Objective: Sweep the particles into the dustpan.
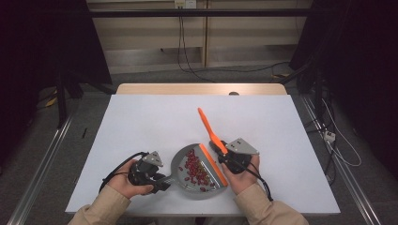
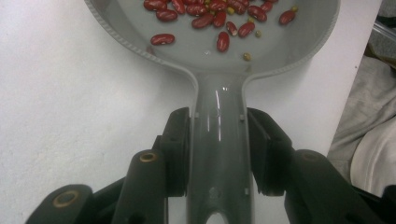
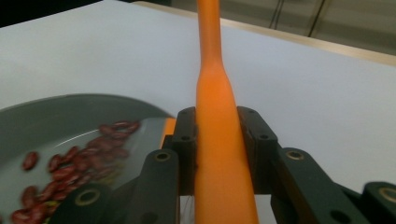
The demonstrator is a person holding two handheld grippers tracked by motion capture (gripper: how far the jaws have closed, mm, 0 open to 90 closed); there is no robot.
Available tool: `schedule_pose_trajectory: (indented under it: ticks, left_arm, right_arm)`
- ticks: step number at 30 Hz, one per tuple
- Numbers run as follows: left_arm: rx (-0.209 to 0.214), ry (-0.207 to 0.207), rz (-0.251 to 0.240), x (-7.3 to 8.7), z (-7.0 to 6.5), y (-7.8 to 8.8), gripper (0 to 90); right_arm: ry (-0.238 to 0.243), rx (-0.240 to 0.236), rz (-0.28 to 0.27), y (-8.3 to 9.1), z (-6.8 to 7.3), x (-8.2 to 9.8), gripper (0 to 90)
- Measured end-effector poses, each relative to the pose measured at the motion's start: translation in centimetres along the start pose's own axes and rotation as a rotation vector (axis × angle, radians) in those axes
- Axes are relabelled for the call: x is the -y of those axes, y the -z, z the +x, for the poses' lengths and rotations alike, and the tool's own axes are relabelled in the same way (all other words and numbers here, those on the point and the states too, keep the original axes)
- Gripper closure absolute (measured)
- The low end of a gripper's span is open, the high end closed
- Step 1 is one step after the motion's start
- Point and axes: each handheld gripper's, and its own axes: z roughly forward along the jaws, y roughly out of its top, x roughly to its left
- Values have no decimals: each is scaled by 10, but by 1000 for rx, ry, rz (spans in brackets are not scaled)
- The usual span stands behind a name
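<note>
At the near edge of the white table, the left gripper pinches the handle of a grey dustpan holding red beans, while the right gripper pinches an orange brush at the pan's right side.

Between my left tool's matt black jaws, the grey dustpan looks like smooth, glossy plastic. My right tool grips a smooth orange plastic handle. Under both lies a matt white worktop.
</note>
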Motion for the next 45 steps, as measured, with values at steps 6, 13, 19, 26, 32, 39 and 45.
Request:
schedule_pose_trajectory:
  ticks: [6,13,19,26,32,39,45]
  left_arm:
    - [0,7,2,1,0,-1,624]
    - [1,30,-31,3,-2,-2,622]
    - [-41,-29,-23,4,-3,-1,574]
    - [-74,-36,-39,-9,-12,-13,547]
    - [-112,-86,16,-7,-12,-25,623]
    - [-122,-108,-85,1,-14,-21,631]
    - [-162,-79,-190,6,-11,-26,632]
  right_arm:
    - [-53,-102,-38,2,22,-3,708]
    - [-79,-113,-63,8,14,-13,708]
    - [-115,-79,-79,14,-10,-15,708]
    - [-118,-63,-51,12,-20,-11,708]
    - [-107,-60,-52,13,-26,-11,707]
    - [-120,-59,-48,15,-37,-9,707]
    - [-139,-46,-54,19,-47,-8,708]
